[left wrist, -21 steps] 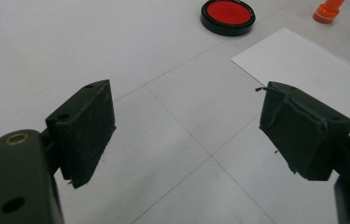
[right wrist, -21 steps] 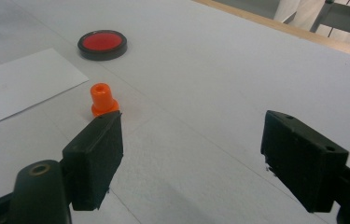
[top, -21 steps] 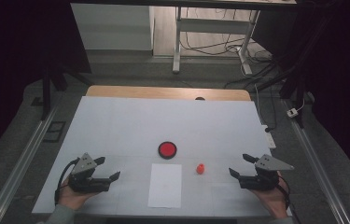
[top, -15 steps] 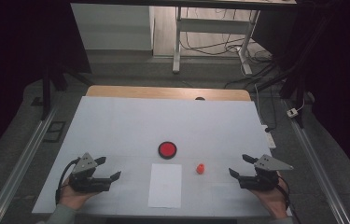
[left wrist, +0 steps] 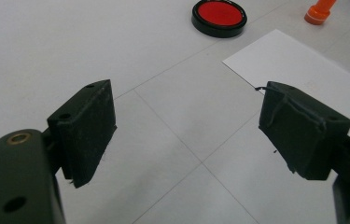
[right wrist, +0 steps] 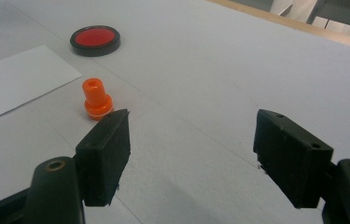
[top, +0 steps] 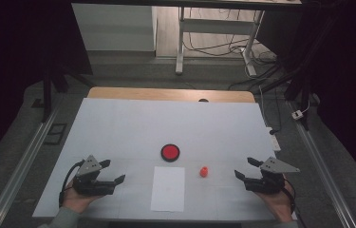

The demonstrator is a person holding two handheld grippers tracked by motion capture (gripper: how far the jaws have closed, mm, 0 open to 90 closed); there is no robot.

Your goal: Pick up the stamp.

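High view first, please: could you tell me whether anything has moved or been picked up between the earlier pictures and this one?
Nothing has visibly changed. The left gripper and right gripper rest open at the near corners of the table, holding nothing, and the red disc, orange stamp and sheet of paper lie where they were.

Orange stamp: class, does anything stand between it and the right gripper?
Nothing visible does. The orange stamp stands upright on bare white table, apart from the right gripper, whose jaws are open. The paper sheet and red pad lie beyond it.
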